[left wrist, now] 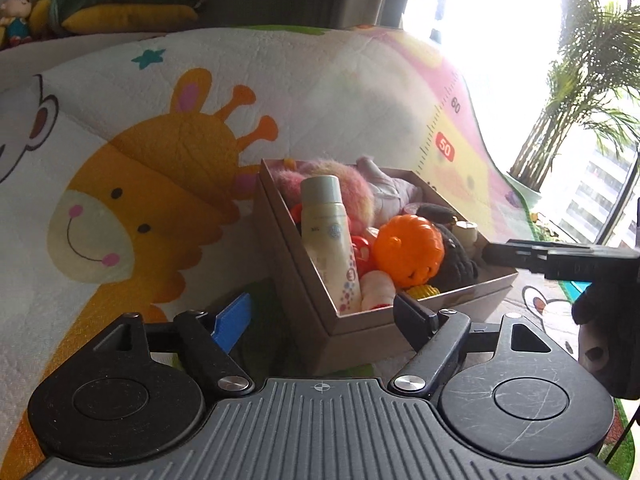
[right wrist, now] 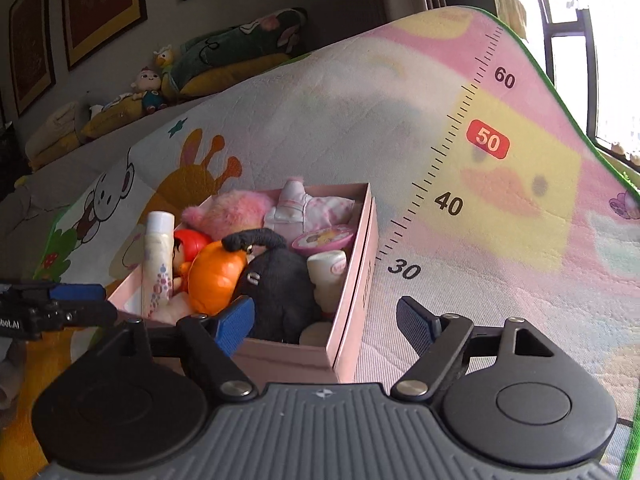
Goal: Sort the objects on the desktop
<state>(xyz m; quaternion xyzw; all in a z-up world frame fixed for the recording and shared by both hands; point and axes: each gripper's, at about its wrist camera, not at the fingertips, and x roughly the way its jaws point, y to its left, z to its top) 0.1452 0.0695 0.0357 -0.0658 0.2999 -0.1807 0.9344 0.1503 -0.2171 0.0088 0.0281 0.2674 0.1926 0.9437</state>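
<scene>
Since the box (right wrist: 352, 280) sits just ahead of both, the left tool (left wrist: 320, 316) and right tool (right wrist: 324, 320) straddle its near corners, released and empty.

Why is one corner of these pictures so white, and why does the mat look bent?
Left wrist view: daylight through the window blows out the top right and washes the mat pale; the box stays readable. Right wrist view: glare sits at the window; the fisheye lens bows the flat mat.
</scene>
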